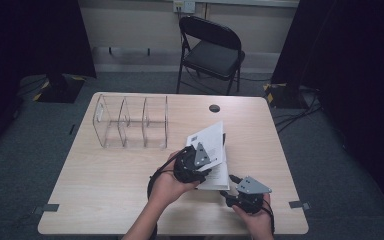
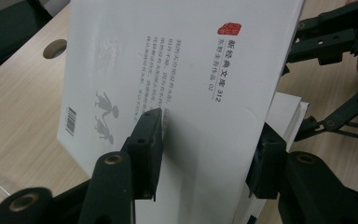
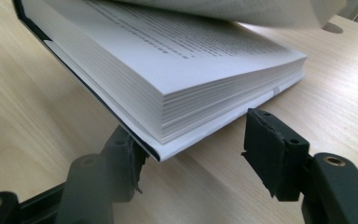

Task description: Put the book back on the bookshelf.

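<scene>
A white paperback book (image 1: 214,142) lies open on the wooden table (image 1: 105,190), right of centre. Its back cover (image 2: 182,70), printed with a red seal, a barcode and two small figures, stands lifted off the page block. My left gripper (image 1: 210,162) (image 2: 205,140) is open, and this cover passes slantwise between its jaws, one in front of it and one behind. My right gripper (image 1: 227,192) (image 3: 193,140) is open at the book's near corner (image 3: 158,154), one jaw on each side of it. The page block (image 3: 177,79) rests on the table.
A clear acrylic divider rack (image 1: 130,122) stands at the table's back left. A round cable hole (image 1: 214,108) sits behind the book. A black folding chair (image 1: 212,50) stands beyond the table. The right gripper's linkages (image 2: 335,70) lie close beside the lifted cover.
</scene>
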Demonstrator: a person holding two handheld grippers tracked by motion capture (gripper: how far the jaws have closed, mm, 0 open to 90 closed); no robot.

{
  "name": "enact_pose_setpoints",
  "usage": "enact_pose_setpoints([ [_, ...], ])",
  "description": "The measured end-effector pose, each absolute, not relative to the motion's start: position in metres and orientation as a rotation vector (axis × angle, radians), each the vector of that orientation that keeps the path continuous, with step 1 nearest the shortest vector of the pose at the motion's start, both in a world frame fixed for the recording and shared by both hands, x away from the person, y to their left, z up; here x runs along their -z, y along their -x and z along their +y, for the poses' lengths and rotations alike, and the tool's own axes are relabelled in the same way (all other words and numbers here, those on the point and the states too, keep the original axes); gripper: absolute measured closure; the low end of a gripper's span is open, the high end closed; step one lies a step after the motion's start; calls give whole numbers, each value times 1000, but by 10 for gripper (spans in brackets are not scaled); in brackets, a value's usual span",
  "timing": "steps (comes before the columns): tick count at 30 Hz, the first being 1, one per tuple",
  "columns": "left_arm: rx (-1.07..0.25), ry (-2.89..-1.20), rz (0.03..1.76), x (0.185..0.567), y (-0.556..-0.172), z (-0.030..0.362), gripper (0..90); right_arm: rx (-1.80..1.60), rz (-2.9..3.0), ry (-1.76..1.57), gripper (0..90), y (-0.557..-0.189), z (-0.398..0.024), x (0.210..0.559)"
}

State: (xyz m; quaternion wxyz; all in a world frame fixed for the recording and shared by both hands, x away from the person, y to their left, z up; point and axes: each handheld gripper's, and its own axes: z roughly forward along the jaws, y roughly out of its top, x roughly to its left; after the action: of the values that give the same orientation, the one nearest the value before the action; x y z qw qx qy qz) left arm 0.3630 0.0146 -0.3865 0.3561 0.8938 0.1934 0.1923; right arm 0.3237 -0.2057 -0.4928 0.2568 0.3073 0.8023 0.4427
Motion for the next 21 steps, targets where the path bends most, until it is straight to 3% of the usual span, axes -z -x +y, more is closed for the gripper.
enact_pose_setpoints([
  [12, -439, -2312, 493, 394, -363, 8, 488, -1182, 2121, -694, 492, -320, -209, 484],
  [21, -454, -2347, 466, 396, -362, 5, 485, -1108, 2117, -626, 471, -318, -206, 484],
])
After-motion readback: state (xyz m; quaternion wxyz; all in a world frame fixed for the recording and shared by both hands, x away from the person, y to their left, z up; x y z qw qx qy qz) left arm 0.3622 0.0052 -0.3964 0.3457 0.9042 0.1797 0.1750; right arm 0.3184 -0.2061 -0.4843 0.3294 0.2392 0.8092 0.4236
